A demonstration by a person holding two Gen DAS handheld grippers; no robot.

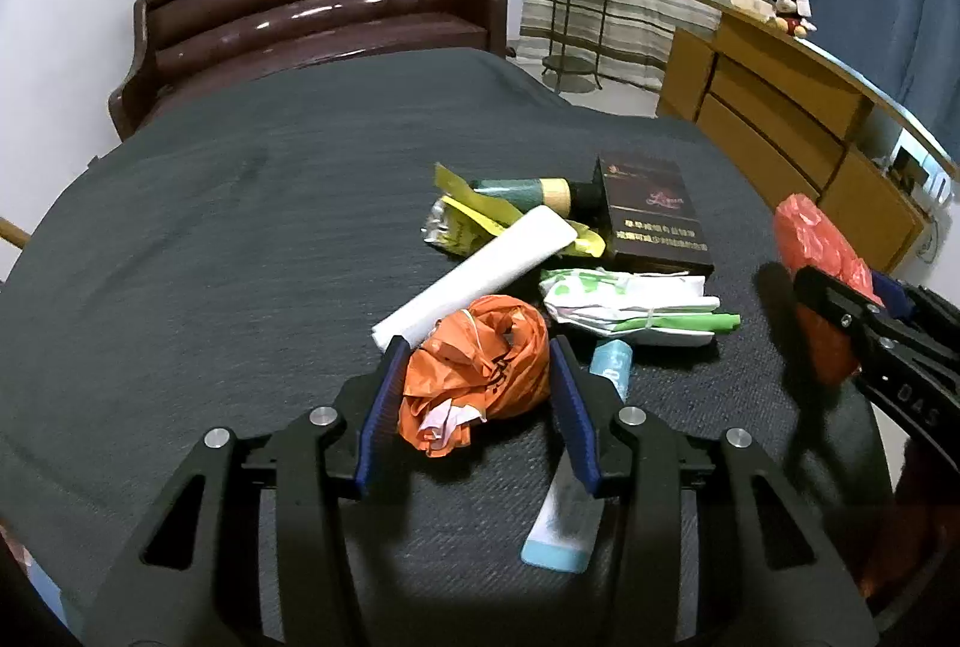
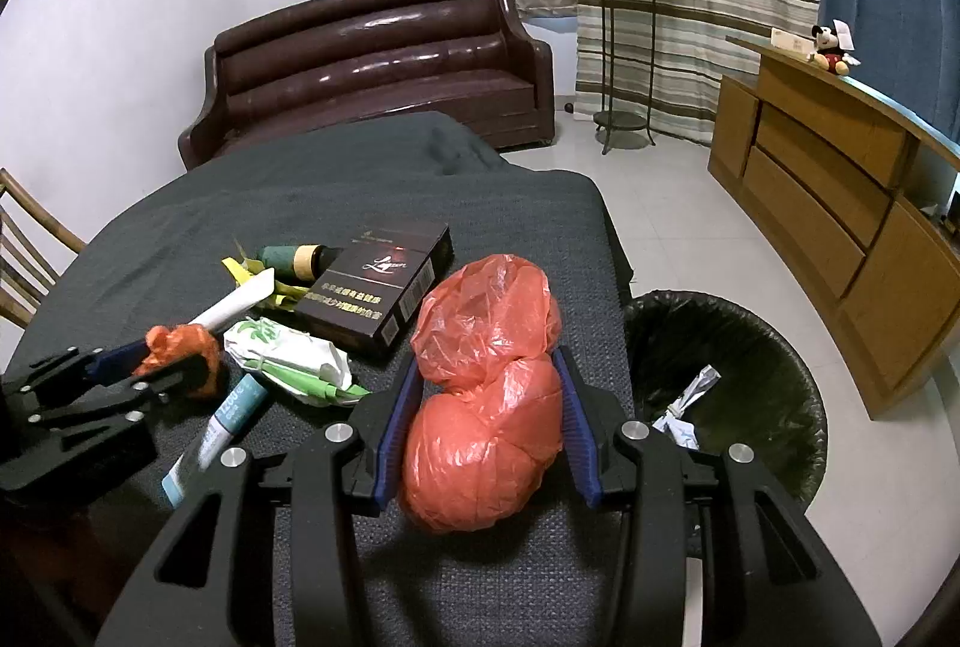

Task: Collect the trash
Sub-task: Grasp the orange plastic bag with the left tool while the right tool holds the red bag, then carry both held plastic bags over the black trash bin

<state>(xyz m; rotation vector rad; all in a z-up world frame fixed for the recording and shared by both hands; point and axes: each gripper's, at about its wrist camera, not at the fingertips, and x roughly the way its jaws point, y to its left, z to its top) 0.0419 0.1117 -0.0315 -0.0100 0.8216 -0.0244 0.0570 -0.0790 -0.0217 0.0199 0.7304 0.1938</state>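
Low centre of the left view: left gripper (image 1: pixel 474 377) half-closed around orange bag (image 1: pixel 474 377); right gripper (image 2: pixel 486 389) clamping red bag (image 2: pixel 480 395). Next: carry to bin (image 2: pixel 774 341), lower right.

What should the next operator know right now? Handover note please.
Left gripper: jaws around the crumpled orange bag on the table, pads at its sides.
Right gripper: shut on the red plastic bag, near the table edge beside the bin.
Done: some scraps already in the bin.
Left: bin both bags, then the white tube, tissue pack, blue tube, yellow wrapper, dark box, bottle.
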